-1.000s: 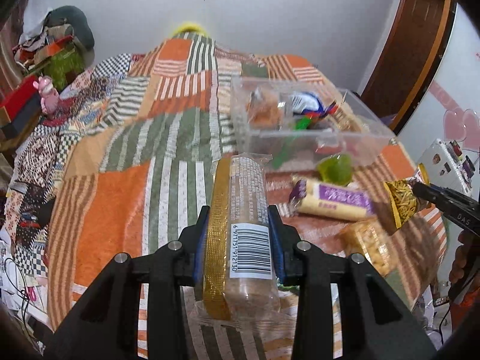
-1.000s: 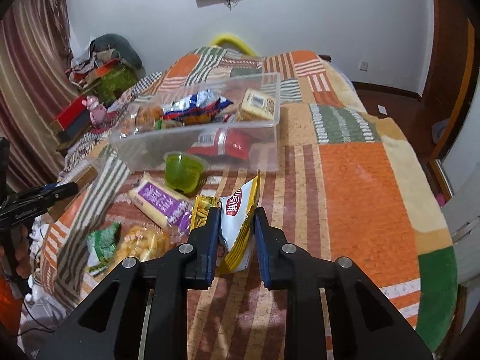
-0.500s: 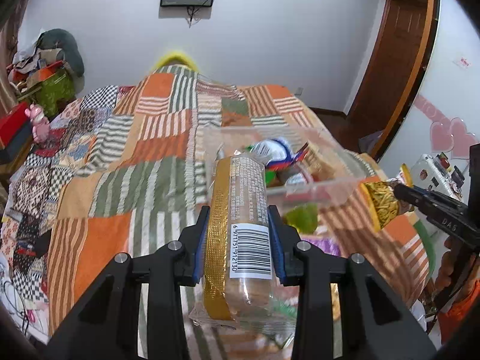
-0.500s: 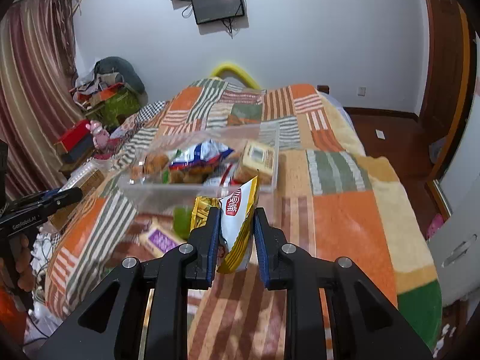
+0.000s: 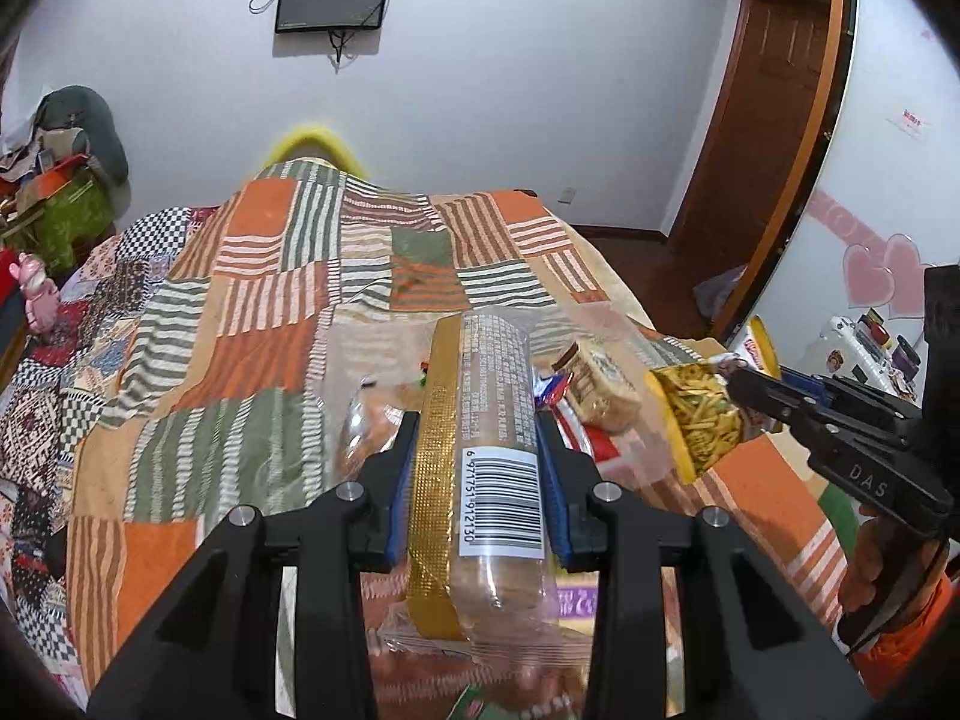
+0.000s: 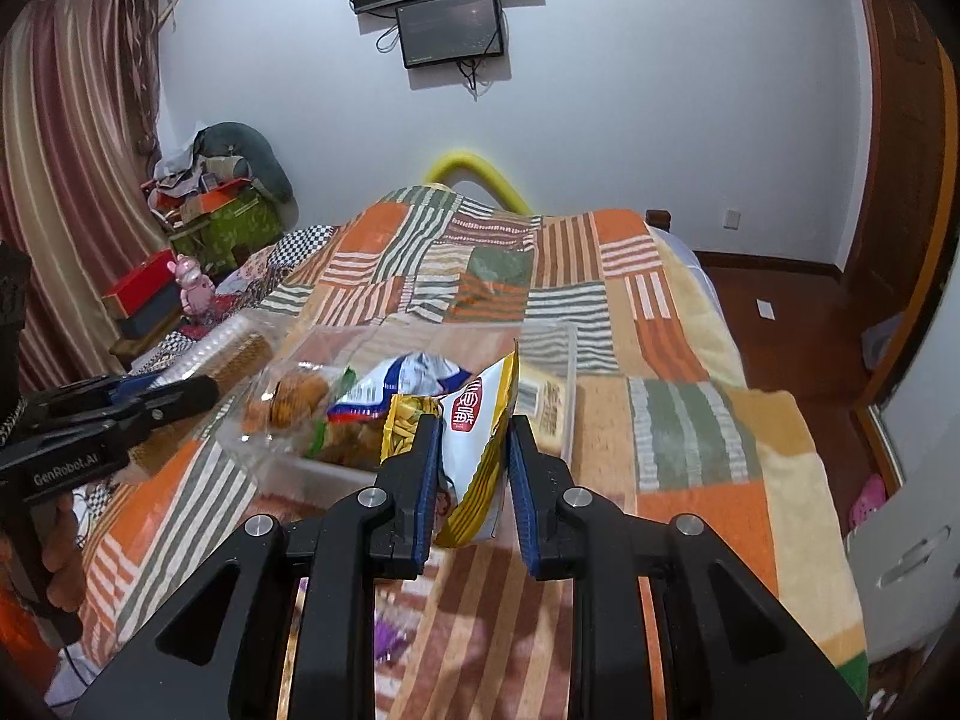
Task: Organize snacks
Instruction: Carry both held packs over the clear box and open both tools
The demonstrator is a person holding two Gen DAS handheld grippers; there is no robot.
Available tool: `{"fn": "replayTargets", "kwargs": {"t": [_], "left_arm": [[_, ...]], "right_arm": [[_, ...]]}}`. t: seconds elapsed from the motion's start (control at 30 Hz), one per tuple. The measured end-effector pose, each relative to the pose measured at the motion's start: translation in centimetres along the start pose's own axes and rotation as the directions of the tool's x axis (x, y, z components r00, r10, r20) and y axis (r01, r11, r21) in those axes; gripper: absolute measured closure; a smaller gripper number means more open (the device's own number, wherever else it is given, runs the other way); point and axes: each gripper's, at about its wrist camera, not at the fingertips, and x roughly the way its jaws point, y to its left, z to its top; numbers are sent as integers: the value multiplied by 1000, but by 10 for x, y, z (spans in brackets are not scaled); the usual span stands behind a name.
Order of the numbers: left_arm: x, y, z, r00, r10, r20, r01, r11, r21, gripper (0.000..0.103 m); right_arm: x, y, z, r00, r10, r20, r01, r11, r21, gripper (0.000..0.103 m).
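My left gripper [image 5: 477,441] is shut on a long clear biscuit pack [image 5: 489,420] with a gold strip and a barcode, held in the air over the near edge of the clear plastic bin [image 5: 348,414]. In the right wrist view my right gripper [image 6: 471,438] is shut on a yellow and white chips bag [image 6: 480,420], just in front of the same bin [image 6: 264,450]. Several snack packs lie inside the bin, among them a blue and white bag [image 6: 408,381]. Each gripper shows at the side of the other's view, the right gripper [image 5: 738,390] and the left gripper [image 6: 198,390].
The bin stands on a bed with an orange, green and white patchwork blanket [image 6: 600,276]. A purple snack pack [image 5: 573,603] lies on the blanket under the left gripper. Clutter is piled at the far left [image 6: 222,192]. A wooden door [image 5: 774,108] is on the right.
Both grippers have risen and moved toward the bin with their packs still held. The bin now sits closer and lower in both views.
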Motion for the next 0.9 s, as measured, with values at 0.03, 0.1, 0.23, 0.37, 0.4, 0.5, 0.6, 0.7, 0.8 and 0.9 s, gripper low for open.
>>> {"fn": "replayTargets", "kwargs": {"t": [0.03,0.1,0.23,0.37,0.4,0.5,0.6,0.7,0.8,0.9], "left_arm": [[5,-1,2,1000,-3,-2,3,1000,-1,67],[14,-3,7,1000,-9,-7,8,1000,-8,67],[32,-2,15,999,-20,-31,19,999,-30,67],[53,4,22,999,-8,-50,5,999,-53,67],[59,5,24,998,-7,-55,3,998,-56,67],[71,7,26,997,1,-71,-6,998,-61,67],[82,5,26,996,24,-82,-29,998,-52,67],[91,4,25,994,48,-94,-53,997,-58,67],[98,0,24,994,57,-94,-62,997,-54,67],[103,-4,23,992,82,-100,-86,995,-40,67]], "right_arm": [[2,-1,2,1000,0,1,0,1000,-3,83],[9,1,5,1000,4,0,-4,1000,-7,83],[23,2,8,1000,11,-13,-12,1000,-15,83],[41,4,10,999,19,-42,-20,999,-24,83],[45,3,11,998,25,-50,-26,999,-26,83],[57,3,9,996,34,-77,-37,999,-32,83],[68,3,7,994,30,-103,-34,999,-42,83],[75,1,4,992,24,-121,-30,998,-48,83],[78,-4,2,991,29,-133,-34,999,-36,83],[80,-5,1,990,19,-143,-26,999,-46,83]]}}
